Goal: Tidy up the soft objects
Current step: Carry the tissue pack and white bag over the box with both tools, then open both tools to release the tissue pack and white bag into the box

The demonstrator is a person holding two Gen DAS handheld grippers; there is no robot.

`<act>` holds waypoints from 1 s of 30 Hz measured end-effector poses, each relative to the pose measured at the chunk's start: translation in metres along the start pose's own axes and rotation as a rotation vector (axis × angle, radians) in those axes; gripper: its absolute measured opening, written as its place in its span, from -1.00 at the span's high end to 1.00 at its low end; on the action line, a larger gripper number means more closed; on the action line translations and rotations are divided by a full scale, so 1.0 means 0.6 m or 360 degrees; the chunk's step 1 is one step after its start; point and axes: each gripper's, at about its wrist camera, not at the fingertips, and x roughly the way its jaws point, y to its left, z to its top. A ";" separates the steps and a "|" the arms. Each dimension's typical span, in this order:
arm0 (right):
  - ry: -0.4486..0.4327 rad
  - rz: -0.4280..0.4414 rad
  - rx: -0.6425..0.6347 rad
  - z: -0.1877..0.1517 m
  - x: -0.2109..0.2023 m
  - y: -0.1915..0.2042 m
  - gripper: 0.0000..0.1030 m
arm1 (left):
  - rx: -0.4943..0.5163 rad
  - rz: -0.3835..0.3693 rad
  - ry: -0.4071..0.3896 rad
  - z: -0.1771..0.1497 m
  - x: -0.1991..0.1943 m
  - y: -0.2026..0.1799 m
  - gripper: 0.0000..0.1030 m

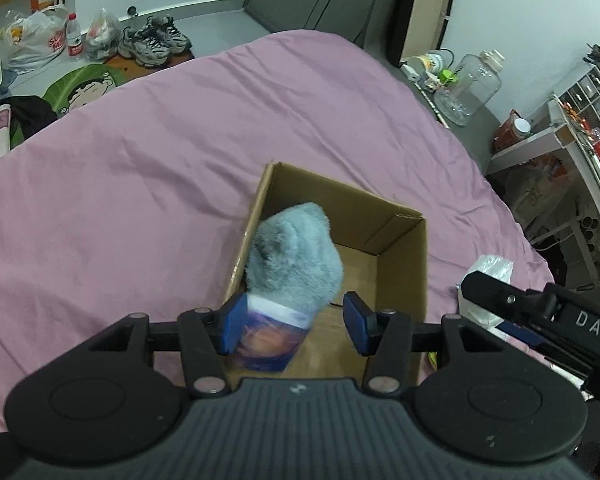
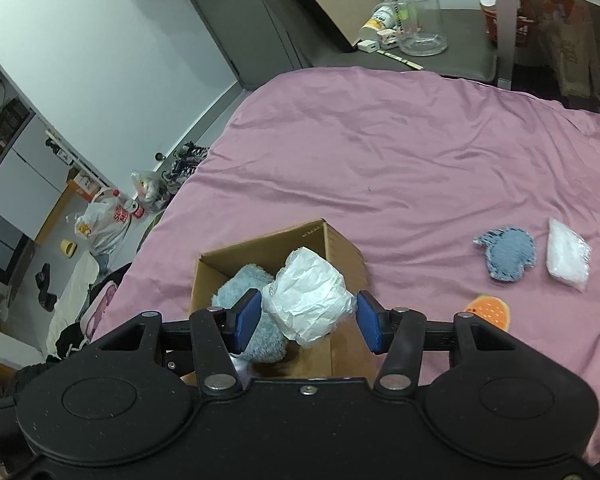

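Observation:
An open cardboard box [image 1: 400, 248] stands on the pink bed; it also shows in the right wrist view [image 2: 340, 248]. My left gripper [image 1: 296, 322] is open above the box's near edge. A fluffy light blue sock with a printed label [image 1: 292, 264] sits against its left pad, over the box, and the right pad stands apart from it. My right gripper [image 2: 306, 322] is open above the box. A crumpled white paper ball [image 2: 306, 298] sits between its pads, touching the left one. The blue sock [image 2: 240, 292] shows in the box beside it.
On the bed to the right lie a blue knitted piece [image 2: 508, 254], a clear plastic packet [image 2: 566, 254] and an orange slice-shaped soft item [image 2: 490, 310]. A large clear jar [image 2: 418, 12] stands beyond the bed. Shoes and bags [image 1: 100, 36] lie on the floor at left.

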 end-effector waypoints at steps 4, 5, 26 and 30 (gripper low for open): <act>0.0025 0.0002 -0.0013 0.007 0.016 0.010 0.01 | -0.0018 0.0010 0.0003 0.010 0.003 0.008 0.01; 0.0030 0.0005 -0.0016 0.009 0.019 0.013 0.01 | -0.0021 0.0010 0.0004 0.013 0.003 0.010 0.01; -0.0004 -0.0008 0.0024 0.018 0.008 0.006 -0.28 | -0.0021 0.0106 0.0011 0.025 -0.002 0.010 -0.49; -0.0016 -0.0007 0.0037 0.012 -0.007 -0.008 -0.34 | -0.0004 0.0130 -0.0001 0.017 -0.009 0.000 -0.58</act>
